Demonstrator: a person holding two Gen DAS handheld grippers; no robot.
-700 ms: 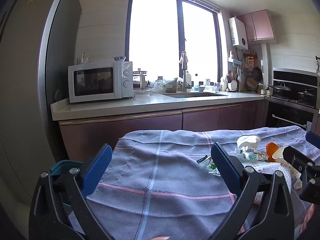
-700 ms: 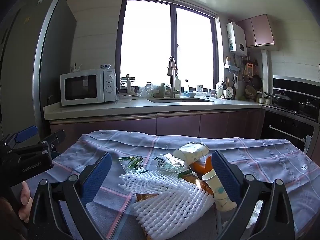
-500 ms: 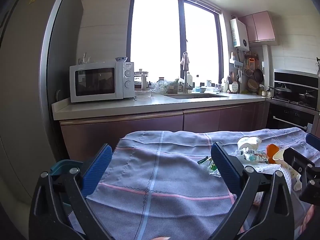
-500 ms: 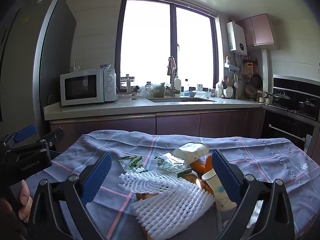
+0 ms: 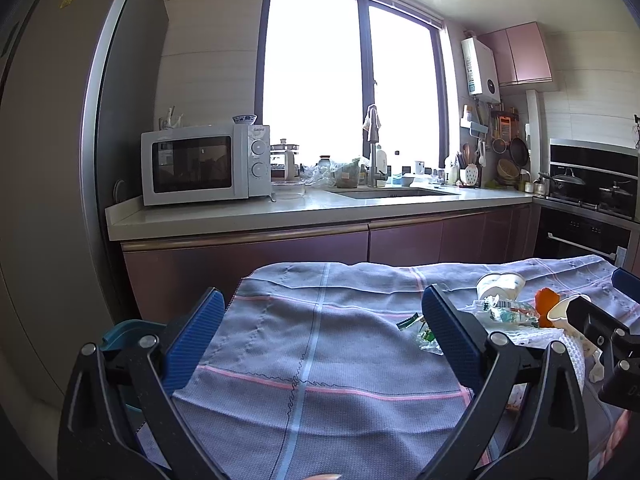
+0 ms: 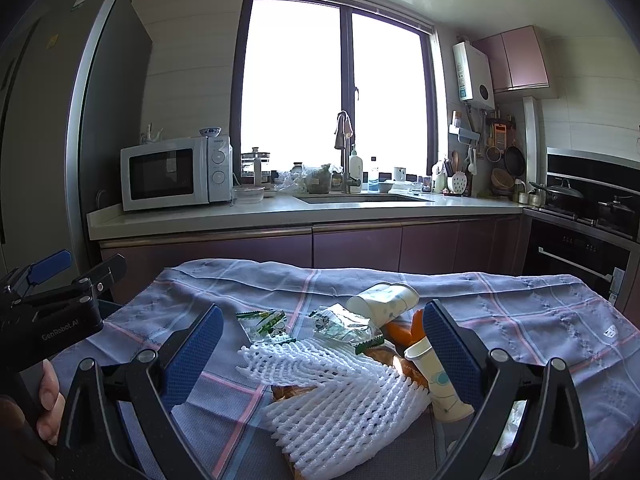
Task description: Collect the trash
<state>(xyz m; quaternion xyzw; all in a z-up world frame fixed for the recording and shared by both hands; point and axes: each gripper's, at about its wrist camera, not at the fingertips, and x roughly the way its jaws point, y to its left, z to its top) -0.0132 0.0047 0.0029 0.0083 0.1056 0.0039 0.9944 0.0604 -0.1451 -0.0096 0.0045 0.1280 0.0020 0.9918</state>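
A heap of trash lies on the checked tablecloth (image 6: 520,312). In it are a white foam net (image 6: 332,396), a tipped paper cup (image 6: 384,300), a second paper cup (image 6: 436,384), an orange peel (image 6: 404,330), a clear wrapper (image 6: 340,324) and green wrappers (image 6: 264,320). My right gripper (image 6: 320,344) hovers open just in front of the heap, with nothing between its pads. My left gripper (image 5: 320,320) is open over bare cloth. From it the paper cup (image 5: 500,284) and green wrappers (image 5: 420,328) lie to the right.
A teal bin (image 5: 124,330) stands low at the table's left edge. Behind the table runs a kitchen counter (image 5: 280,216) with a microwave (image 5: 204,168) and a sink. A stove (image 6: 580,208) stands at the right. A hand (image 6: 48,396) holds the left gripper (image 6: 84,268).
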